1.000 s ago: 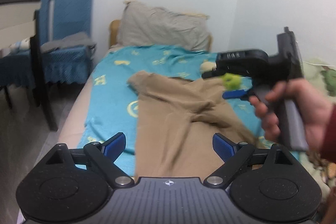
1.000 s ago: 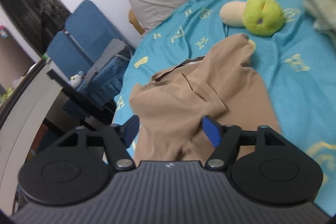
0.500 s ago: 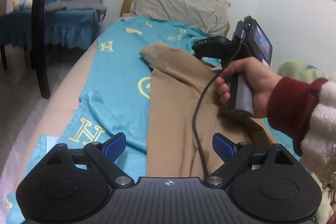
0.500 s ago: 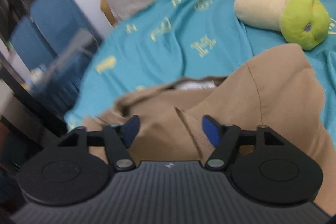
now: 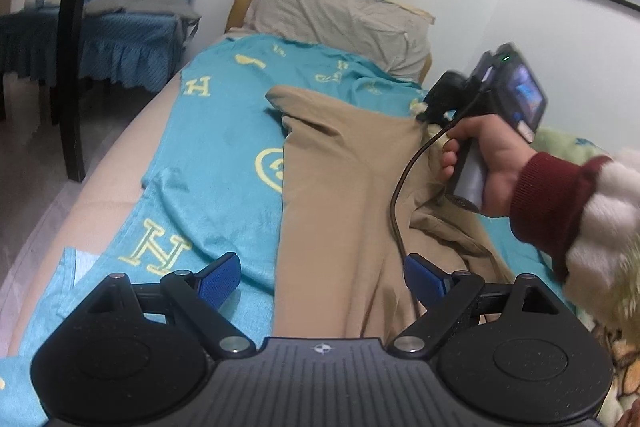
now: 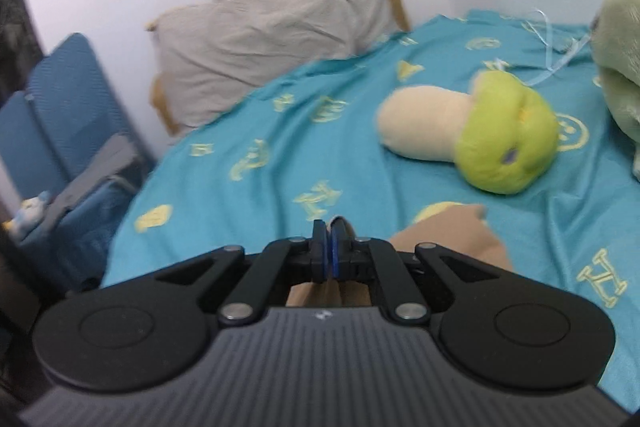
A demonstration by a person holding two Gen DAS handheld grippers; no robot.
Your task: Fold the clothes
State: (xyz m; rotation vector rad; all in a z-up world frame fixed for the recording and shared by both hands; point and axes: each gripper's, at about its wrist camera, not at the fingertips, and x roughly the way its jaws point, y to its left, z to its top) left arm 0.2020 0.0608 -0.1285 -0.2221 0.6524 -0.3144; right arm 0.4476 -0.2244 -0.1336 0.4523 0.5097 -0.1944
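Trousers [image 5: 344, 187]: tan, soft woven cloth, lying lengthwise down the middle of the bed, rumpled with long creases; far end bunched and lifted at the right, near end running under the left tongs.
Left tongs [image 5: 320, 277]: black ribbed body, two round pivot discs, blue textured pads spread wide apart; nothing held, poised above the near part of the trousers.
Right tongs [image 6: 330, 253]: same black build, blue pads pressed together; a thin fold of tan cloth pinched between them, more of the trousers showing just below and to the right.
Right hand [image 5: 486, 157]: wrapped round the grey grip of the right tongs at the far right edge of the trousers; dark red knit cuff, fluffy white sleeve; black cable trailing down across the cloth.
Bedspread [image 5: 224, 147]: teal, plush-looking, patterned with pale yellow letters and symbols, wrinkled.
Pillow [image 6: 260, 39]: grey, creased, propped at the far end against the white wall.
Soft toy [image 6: 472, 135]: cream tube-shaped body with rounded lime-green end, fuzzy, lying on the bedspread to the right, apart from the trousers.
Chair [image 5: 132, 19]: blue with frilled seat cover, far left beside the bed.
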